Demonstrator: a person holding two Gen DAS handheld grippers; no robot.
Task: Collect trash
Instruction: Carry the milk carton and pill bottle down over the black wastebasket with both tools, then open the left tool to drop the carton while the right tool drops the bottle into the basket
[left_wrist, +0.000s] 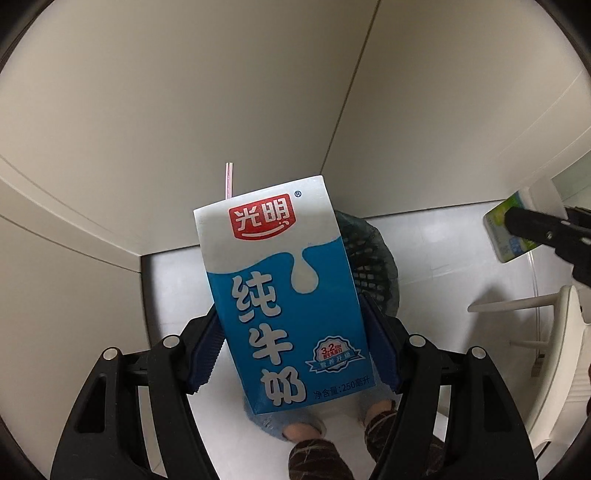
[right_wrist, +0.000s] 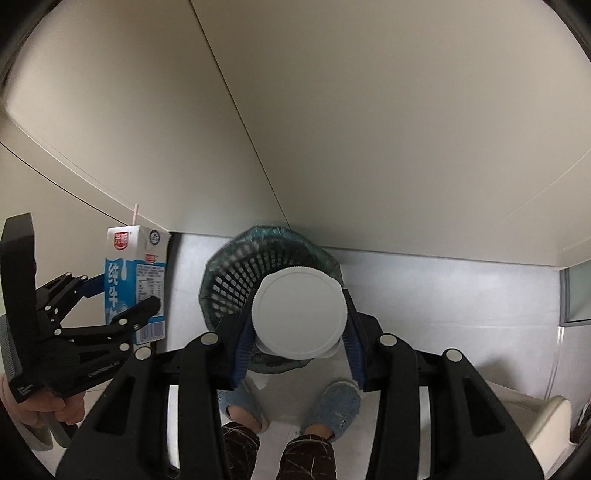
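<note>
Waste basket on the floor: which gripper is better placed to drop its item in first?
Right. In its view the white-lidded container hangs over the basket opening; the left gripper's milk carton sits off to the side.

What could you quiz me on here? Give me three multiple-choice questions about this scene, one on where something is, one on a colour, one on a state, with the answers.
1. Where is the black mesh bin?
A. On the floor against the wall
B. On a chair
C. Hanging on the wall

2. What colour is the milk carton in the left gripper?
A. Red and yellow
B. Blue and white
C. All green

3. What is the right gripper doing?
A. Empty and open
B. Closed on a white-lidded container
C. Closed on a spoon

Answers:
1. A: the right wrist view shows the bin standing on the pale floor at the wall's foot.
2. B: its front is blue with white splashes and a red logo.
3. B: both blue pads press on the container's sides, above the bin.
</note>
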